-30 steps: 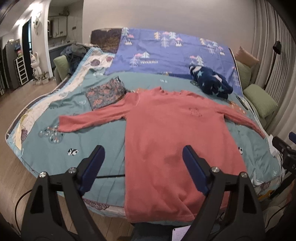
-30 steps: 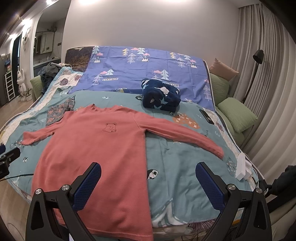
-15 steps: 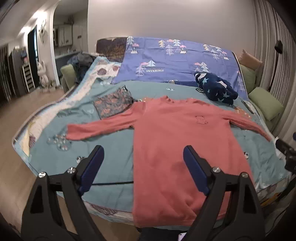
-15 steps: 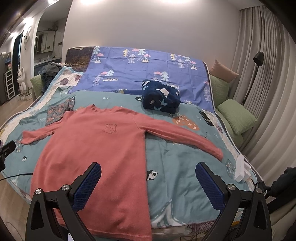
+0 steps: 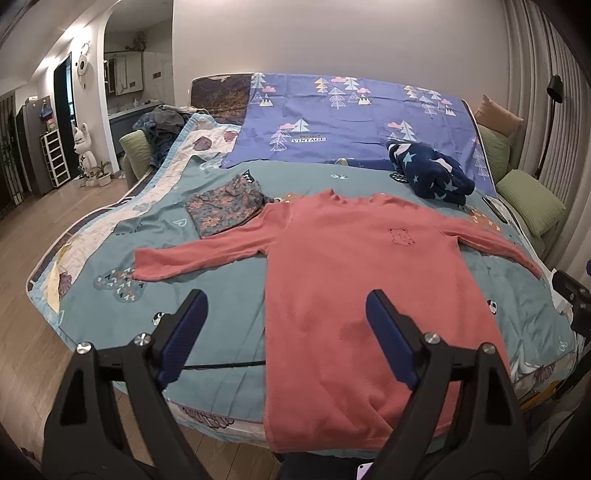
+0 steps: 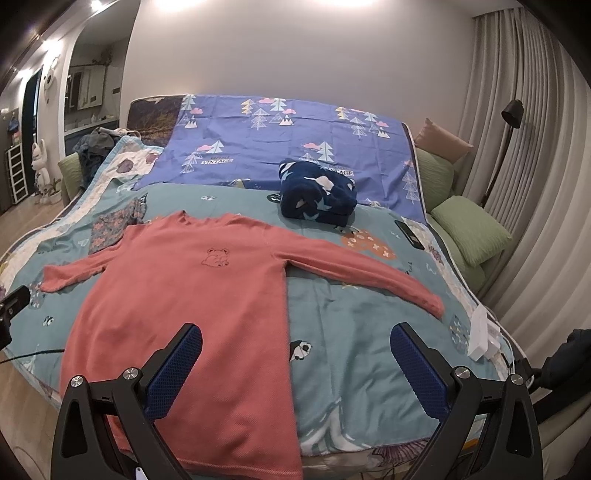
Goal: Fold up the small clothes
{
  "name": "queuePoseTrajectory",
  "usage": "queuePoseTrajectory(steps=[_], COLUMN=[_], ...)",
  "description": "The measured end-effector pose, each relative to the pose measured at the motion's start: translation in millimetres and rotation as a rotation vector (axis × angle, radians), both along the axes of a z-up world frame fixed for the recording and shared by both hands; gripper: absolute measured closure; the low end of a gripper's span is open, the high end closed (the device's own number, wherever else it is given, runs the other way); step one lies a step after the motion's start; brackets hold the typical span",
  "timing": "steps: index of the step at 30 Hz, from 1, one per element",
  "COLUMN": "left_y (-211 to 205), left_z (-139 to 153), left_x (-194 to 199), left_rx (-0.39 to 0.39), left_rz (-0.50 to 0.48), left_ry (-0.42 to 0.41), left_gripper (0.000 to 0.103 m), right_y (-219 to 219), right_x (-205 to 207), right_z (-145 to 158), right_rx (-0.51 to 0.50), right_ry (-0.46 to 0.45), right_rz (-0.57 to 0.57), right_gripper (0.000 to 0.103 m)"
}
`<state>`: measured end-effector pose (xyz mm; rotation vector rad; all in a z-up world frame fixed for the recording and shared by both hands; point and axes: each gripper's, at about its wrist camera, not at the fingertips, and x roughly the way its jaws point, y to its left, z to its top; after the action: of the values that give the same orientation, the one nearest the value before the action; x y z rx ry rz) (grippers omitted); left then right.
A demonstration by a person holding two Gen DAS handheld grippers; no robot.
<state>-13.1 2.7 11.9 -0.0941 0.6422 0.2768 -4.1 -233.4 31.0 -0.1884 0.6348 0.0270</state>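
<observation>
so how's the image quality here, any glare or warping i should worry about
Left wrist view: sharp, evenly lit, fisheye bends the bed edge and the curtains; the pink shirt reads clearly. Right wrist view: ceiling lights blow out along the top, dark corners, the shirt still crisp.

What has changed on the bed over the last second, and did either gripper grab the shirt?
Nothing was grabbed. The left gripper swung slightly left, shifting the shirt rightward in its view; the right gripper barely moved. Both stay open above the near hem. The shirt stays flat with sleeves spread; the floral piece and navy bundle are unmoved.
</observation>
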Motion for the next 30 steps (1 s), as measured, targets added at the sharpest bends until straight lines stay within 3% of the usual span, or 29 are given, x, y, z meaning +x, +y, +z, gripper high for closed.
queuePoseTrajectory(steps=[4, 6, 9, 18, 22, 25, 28, 30], left_y=[-7.6, -14.5, -27.5, -84.6, -122.2, -164.5, -205.8, -231.2], left_z=[-0.4, -0.8, -3.3, -17.3, -15.4, -16.4, -31.2, -43.3], left_x=[8.9, 16.7, 35.8, 97.0, 125.7, 155.6, 187.7, 208.1], left_rx=[0.019, 0.038, 0.039, 0.011, 0.017, 0.078, 0.118, 0.161], left_rz=[-0.040, -0.068, -0.144, -0.298, -0.449, -0.599, -0.763, -0.813], left_ry=[0.013, 0.039, 0.098, 0.215, 0.222, 0.233, 0.335, 0.376], left_gripper=[0.016, 0.022, 0.023, 0.028, 0.028, 0.025, 0.025, 0.025], right_y=[-5.9, -14.1, -38.0, -154.2, -214.5, -261.4, -314.1, -336.4], right_x=[2.1, 5.7, 14.4, 54.4, 87.2, 115.7, 141.3, 153.4], right_z=[-0.3, -0.5, 0.4, -16.0, -36.8, -64.8, -108.5, -134.2], right_rx=[0.017, 0.026, 0.056, 0.274, 0.443, 0.613, 0.945, 1.134], right_ry=[-0.005, -0.007, -0.015, -0.004, 0.037, 0.101, 0.165, 0.187], right_rz=[-0.011, -0.028, -0.083, -0.260, -0.290, -0.315, -0.335, -0.333], right_gripper=[0.000, 0.000, 0.000, 0.000, 0.000, 0.000, 0.001, 0.007])
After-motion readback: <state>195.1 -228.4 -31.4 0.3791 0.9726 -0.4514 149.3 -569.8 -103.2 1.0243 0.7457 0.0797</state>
